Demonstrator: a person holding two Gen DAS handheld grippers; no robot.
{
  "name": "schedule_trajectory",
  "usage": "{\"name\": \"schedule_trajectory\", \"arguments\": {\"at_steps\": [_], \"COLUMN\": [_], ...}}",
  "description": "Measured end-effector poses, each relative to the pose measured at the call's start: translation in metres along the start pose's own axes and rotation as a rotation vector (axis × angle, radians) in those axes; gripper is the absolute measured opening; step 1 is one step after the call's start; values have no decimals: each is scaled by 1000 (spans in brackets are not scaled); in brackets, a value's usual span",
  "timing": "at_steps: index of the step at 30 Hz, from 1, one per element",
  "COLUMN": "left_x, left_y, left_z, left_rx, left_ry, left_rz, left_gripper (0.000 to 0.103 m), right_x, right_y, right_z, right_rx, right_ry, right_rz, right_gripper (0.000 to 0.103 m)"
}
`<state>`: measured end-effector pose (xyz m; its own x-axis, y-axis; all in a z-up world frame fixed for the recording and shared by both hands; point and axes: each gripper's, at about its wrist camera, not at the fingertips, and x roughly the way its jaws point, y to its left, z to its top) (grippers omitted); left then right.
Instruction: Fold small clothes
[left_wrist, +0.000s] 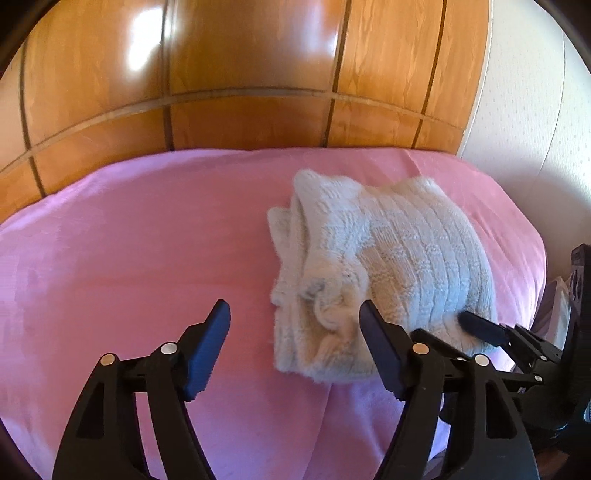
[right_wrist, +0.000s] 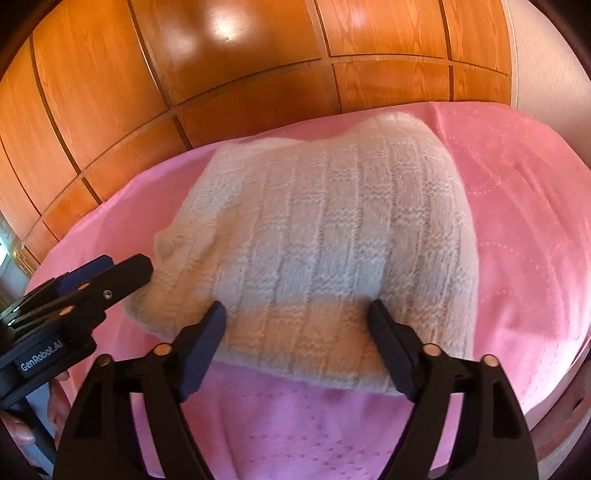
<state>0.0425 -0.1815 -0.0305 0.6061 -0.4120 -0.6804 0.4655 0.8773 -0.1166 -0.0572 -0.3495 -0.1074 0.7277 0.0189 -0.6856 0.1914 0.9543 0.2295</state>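
A folded cream knitted sweater (left_wrist: 388, 251) (right_wrist: 325, 229) lies on the pink bedsheet (left_wrist: 129, 240) (right_wrist: 517, 240). My left gripper (left_wrist: 295, 314) is open at the sweater's near left corner. Its right pad is beside the bunched knit and its left pad is over bare sheet. My right gripper (right_wrist: 297, 310) is open and straddles the sweater's near edge, with the knit between the pads but not pinched. In the left wrist view, a right-gripper finger (left_wrist: 480, 326) rests at the sweater's right edge. In the right wrist view, the left gripper's fingers (right_wrist: 129, 273) come in from the left.
Glossy wooden panels (left_wrist: 240, 74) (right_wrist: 221, 92) rise right behind the bed. A pale wall (left_wrist: 535, 110) stands at the right. The sheet drops off at the right edge (left_wrist: 532, 295). Part of a person's hand (right_wrist: 26, 432) shows at the lower left.
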Motion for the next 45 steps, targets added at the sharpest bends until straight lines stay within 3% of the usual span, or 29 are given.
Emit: {"name": "schedule_trajectory", "arguments": {"at_steps": [8, 10, 14, 18, 24, 45], "left_x": [-17, -22, -29, -38, -50, -60], "left_y": [11, 13, 14, 16, 17, 6], "left_z": [0, -1, -2, -3, -6, -10], "left_rx": [-27, -29, -28, -38, -45, -18], "left_ry": [-15, -26, -42, -67, -83, -102], "left_rz": [27, 39, 54, 73, 87, 120], "left_gripper": [71, 80, 81, 90, 98, 99], "right_x": [-22, -30, -41, -52, -67, -71], "right_y": [6, 8, 10, 10, 10, 19], "right_z": [-1, 0, 3, 6, 5, 0], "right_rx": [37, 39, 53, 82, 128, 107], "right_ry": [-44, -71, -112, -156, -224, -210], "right_rz": [-51, -79, -151, -256, -300, -282], "right_gripper": [93, 94, 100, 100, 101, 101]}}
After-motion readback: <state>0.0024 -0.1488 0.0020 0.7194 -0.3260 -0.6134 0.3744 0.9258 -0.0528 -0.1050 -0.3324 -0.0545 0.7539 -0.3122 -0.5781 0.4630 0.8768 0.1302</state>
